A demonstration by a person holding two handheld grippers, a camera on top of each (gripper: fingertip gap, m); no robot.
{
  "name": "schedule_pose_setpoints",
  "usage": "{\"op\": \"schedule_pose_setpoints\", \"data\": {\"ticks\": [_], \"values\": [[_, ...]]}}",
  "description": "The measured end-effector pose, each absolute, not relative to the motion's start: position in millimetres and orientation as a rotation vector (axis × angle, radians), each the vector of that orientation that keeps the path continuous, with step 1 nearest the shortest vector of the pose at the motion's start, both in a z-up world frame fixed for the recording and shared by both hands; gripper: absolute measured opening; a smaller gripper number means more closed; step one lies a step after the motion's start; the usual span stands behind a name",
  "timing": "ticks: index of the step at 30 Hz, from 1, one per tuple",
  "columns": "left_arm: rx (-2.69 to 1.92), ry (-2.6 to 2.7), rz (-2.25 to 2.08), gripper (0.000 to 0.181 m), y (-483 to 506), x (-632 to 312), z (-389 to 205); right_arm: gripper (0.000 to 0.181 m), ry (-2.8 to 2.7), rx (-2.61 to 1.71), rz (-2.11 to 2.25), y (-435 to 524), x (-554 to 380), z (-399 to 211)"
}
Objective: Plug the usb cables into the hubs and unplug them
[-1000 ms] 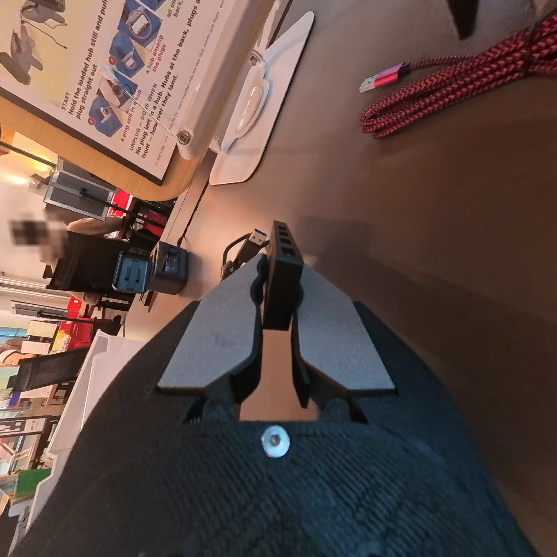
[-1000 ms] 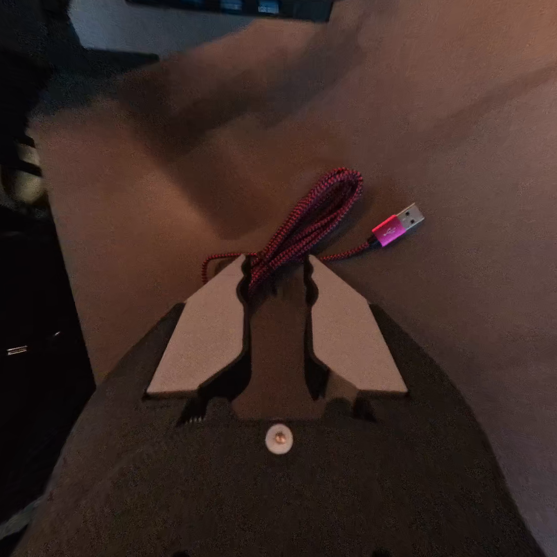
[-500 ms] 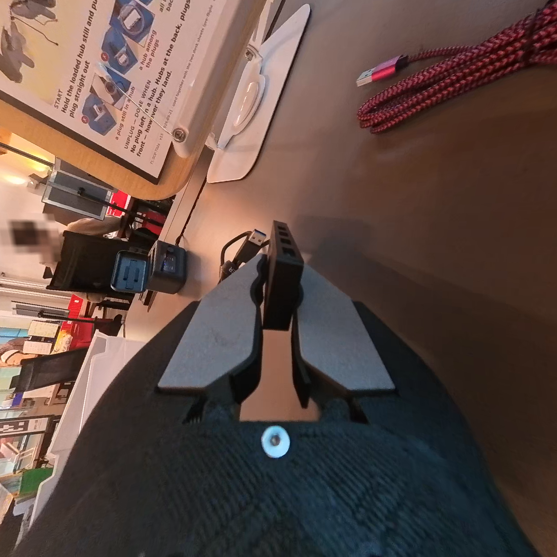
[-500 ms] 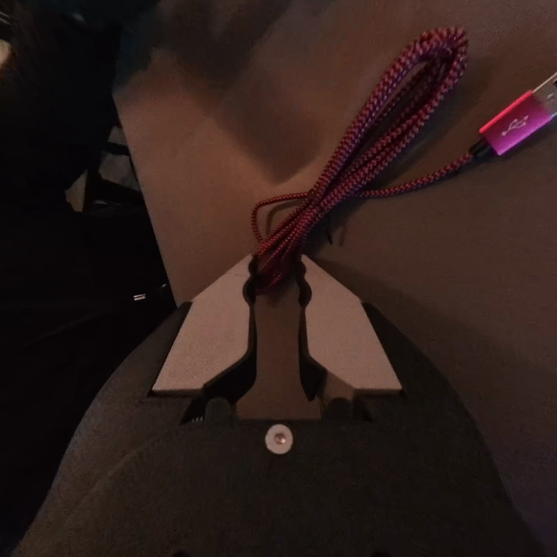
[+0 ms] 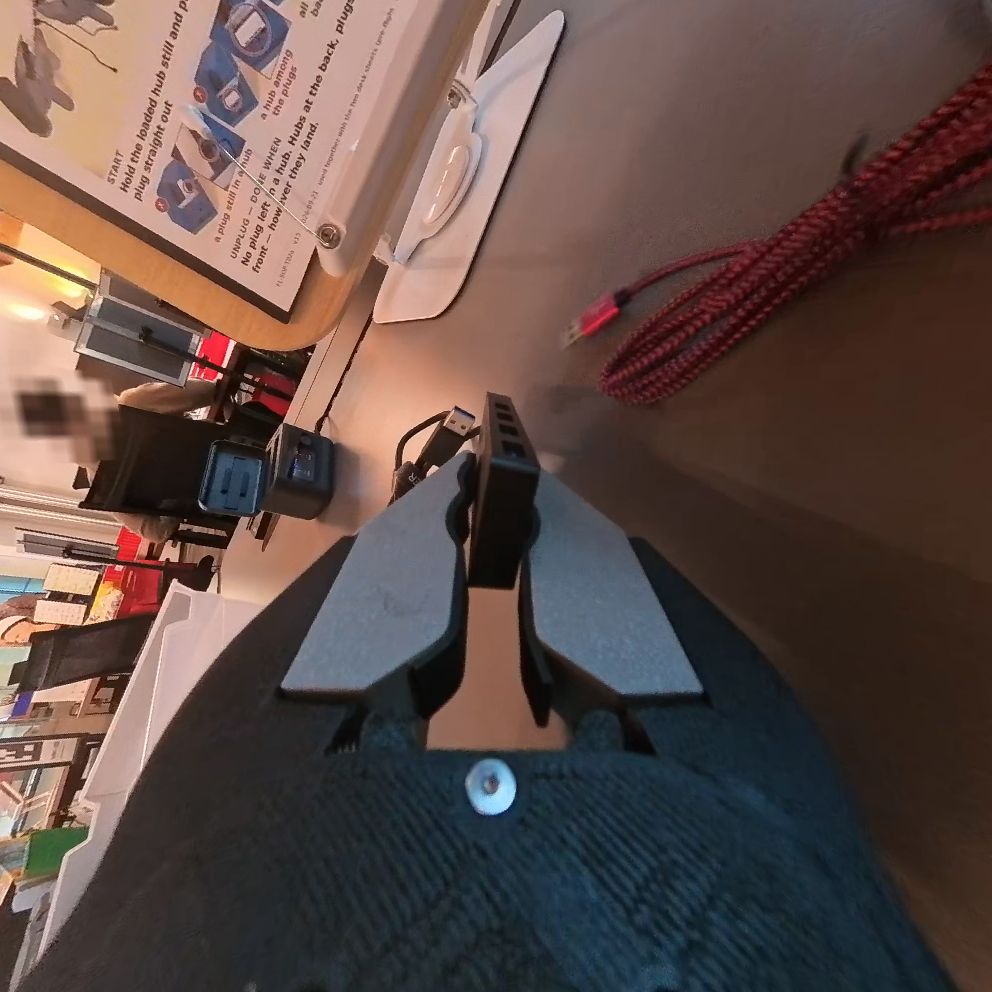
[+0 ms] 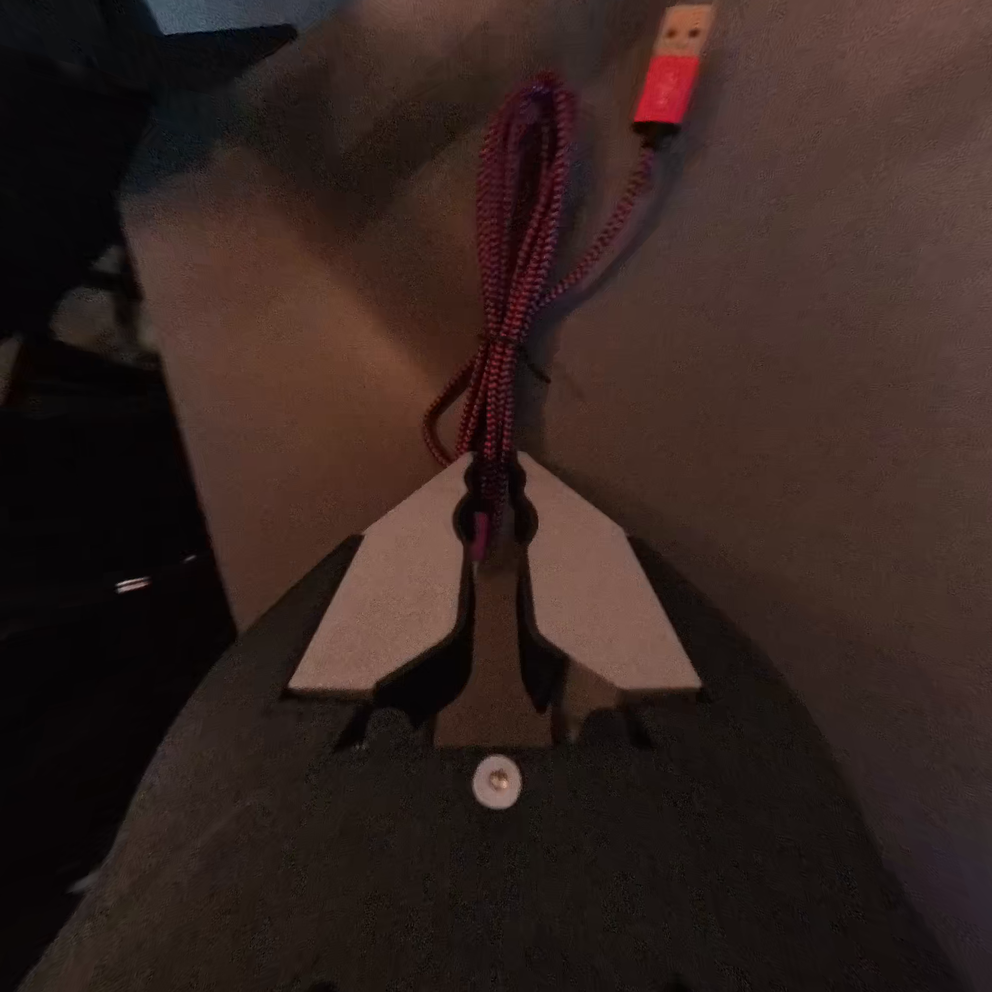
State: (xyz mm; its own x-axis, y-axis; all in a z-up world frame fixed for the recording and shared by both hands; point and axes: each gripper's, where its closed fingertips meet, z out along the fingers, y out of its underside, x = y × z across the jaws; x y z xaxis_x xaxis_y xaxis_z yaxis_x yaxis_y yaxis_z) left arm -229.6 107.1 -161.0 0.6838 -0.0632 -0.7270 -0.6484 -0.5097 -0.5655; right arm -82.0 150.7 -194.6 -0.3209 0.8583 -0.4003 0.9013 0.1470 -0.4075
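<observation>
braided red cable [image 6: 504, 300] seemingly pinched, slim black hub [image 5: 502, 504] clamped

The black hub [image 5: 502, 496] is standing on edge, its narrow face with a row of ports showing, and it is being clamped near its end between the fingers of the left gripper [image 5: 496, 486]. Its own short black lead with a silver and blue plug [image 5: 456, 424] is curling just beside it. The red braided cable [image 6: 515, 300] is lying bundled in long loops, tied around the middle, and one end of the bundle is being pinched by the right gripper [image 6: 496, 483]. Its red plug [image 6: 668, 88] with a metal tip is lying free beside the loops on the brown table [image 5: 805, 483].
</observation>
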Motion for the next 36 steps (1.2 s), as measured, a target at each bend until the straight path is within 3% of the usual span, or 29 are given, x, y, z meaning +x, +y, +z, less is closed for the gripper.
{"op": "schedule_pose_setpoints", "data": {"ticks": [6,11,14,21,27,31,36], "values": [[-1.998,0.552,0.82,0.011,107,-230,-162,0.0,3.147,2.12,-0.458,235,-108,-143],[-1.996,0.536,0.81,0.011,107,-231,-161,0.001,3.821,1.117,0.145,202,-95,-158],[-1.997,0.528,0.814,0.011,106,-233,-160,0.006,3.685,1.016,-0.043,176,-83,-178],[-1.996,0.531,0.82,0.011,106,-233,-160,0.018,3.492,1.093,-0.69,152,-70,-152],[-1.994,0.534,0.829,0.011,106,-233,-159,0.013,3.423,1.42,-0.767,163,-99,-149],[-1.99,0.532,0.831,0.01,106,-233,-158,0.022,3.28,1.552,-1.046,128,-128,-146],[-1.991,0.536,0.829,0.01,106,-232,-159,0.023,3.257,1.634,-0.932,102,-153,-167]]}}
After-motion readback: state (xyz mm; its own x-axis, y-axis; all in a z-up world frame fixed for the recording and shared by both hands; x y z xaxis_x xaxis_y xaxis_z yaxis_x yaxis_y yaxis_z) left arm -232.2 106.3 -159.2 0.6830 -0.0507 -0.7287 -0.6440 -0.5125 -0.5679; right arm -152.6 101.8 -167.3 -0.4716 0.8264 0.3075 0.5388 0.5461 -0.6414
